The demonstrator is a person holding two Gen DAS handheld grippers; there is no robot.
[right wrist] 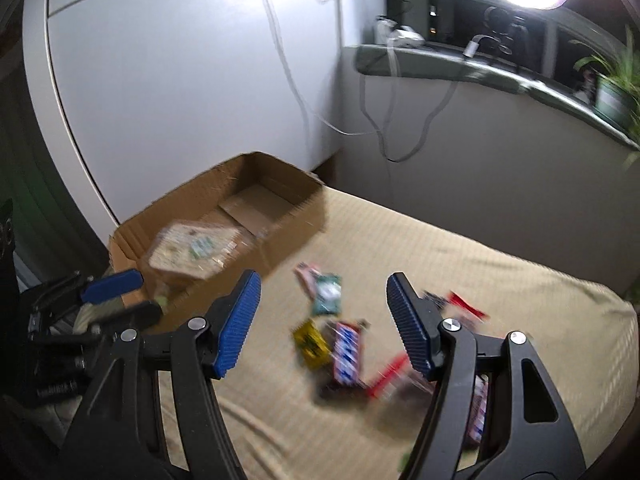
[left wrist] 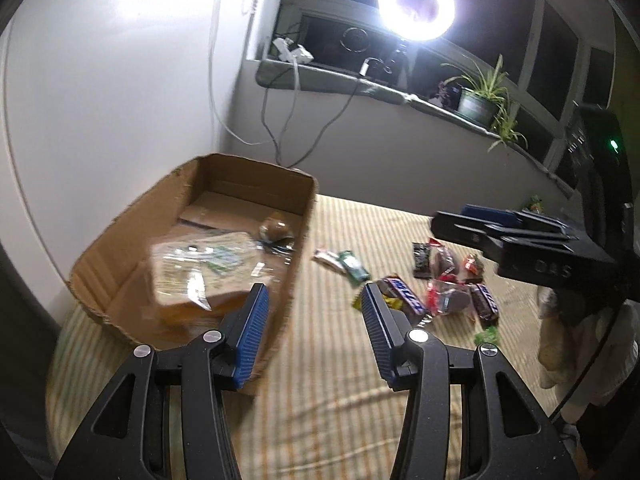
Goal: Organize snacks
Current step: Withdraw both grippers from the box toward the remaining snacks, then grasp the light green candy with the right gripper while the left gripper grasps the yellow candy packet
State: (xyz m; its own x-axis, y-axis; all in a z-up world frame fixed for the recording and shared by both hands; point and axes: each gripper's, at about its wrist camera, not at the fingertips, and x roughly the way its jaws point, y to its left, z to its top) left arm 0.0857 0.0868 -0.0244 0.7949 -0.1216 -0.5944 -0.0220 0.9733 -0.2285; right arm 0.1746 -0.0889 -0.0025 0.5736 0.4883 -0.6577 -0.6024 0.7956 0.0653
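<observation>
An open cardboard box (left wrist: 298, 216) (right wrist: 304, 216) sits on a striped bedspread (left wrist: 320, 400) at the left. In it lie a clear pack of wafers (left wrist: 196, 268) (right wrist: 192, 252) and a round brown snack (left wrist: 274, 229). Loose candy bars (left wrist: 444, 288) (right wrist: 346, 350) lie scattered to the right of the box, among them a blue Snickers-type bar (left wrist: 406, 294) and a green packet (right wrist: 328, 294). My left gripper (left wrist: 314, 304) is open and empty over the box's near right corner. My right gripper (right wrist: 322, 300) is open and empty above the candy pile; it also shows in the left wrist view (left wrist: 500, 224).
A white wardrobe (right wrist: 180, 80) stands behind the box. A windowsill (left wrist: 400, 96) with cables, a potted plant (left wrist: 480, 100) and a bright ring light (left wrist: 416, 0) runs along the back wall. The bedspread stretches toward me in front of the box.
</observation>
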